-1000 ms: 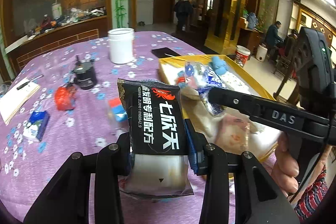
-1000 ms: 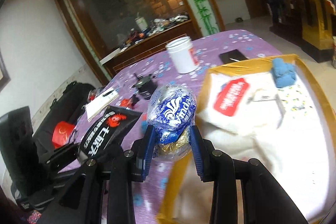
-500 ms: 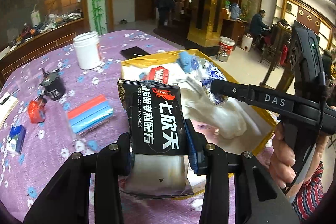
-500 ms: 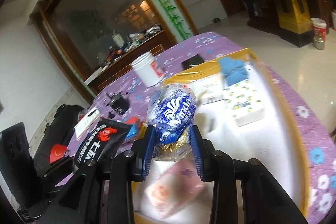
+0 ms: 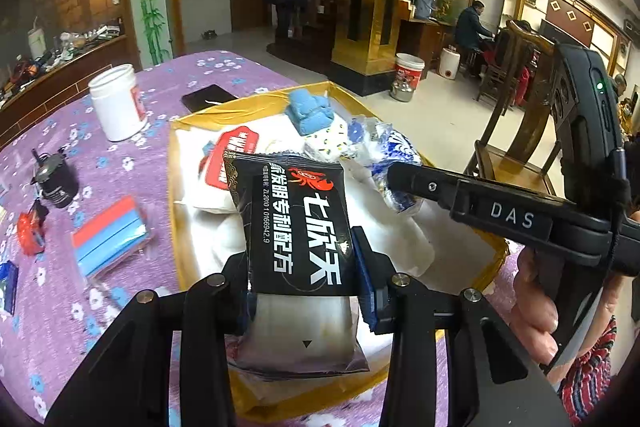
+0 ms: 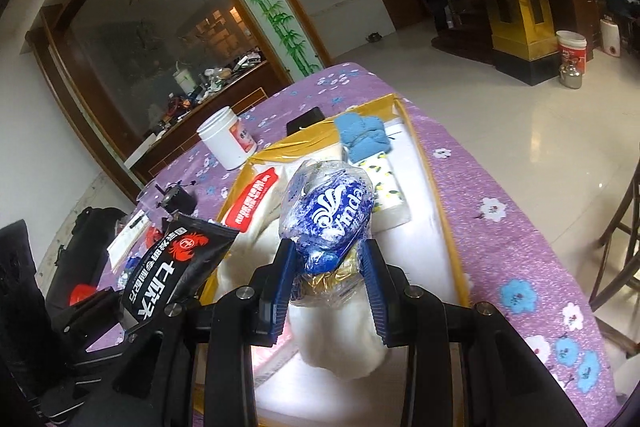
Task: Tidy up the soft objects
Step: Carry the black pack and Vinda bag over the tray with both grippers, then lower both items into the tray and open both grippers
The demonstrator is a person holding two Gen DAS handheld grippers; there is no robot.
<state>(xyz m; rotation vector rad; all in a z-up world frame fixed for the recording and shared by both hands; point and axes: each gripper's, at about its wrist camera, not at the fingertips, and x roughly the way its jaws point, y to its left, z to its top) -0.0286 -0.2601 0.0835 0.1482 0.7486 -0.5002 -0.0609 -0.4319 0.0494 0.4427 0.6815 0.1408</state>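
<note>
Carefully, I held the black packet (image 5: 302,227) in my left gripper (image 5: 304,283) and tissue pack (image 6: 330,215) in my right gripper (image 6: 330,291), both clamped, low over the gold tray (image 5: 494,247); releasing gently seemed best.

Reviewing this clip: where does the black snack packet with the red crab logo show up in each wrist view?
Left wrist: the black snack packet stands bottom centre, pinched by the left gripper over the gold-rimmed tray.
Right wrist: it sits lower left, left of the blue Vinda tissue pack in the right gripper.
Shared landmark: the white jar beyond the tray.
</note>
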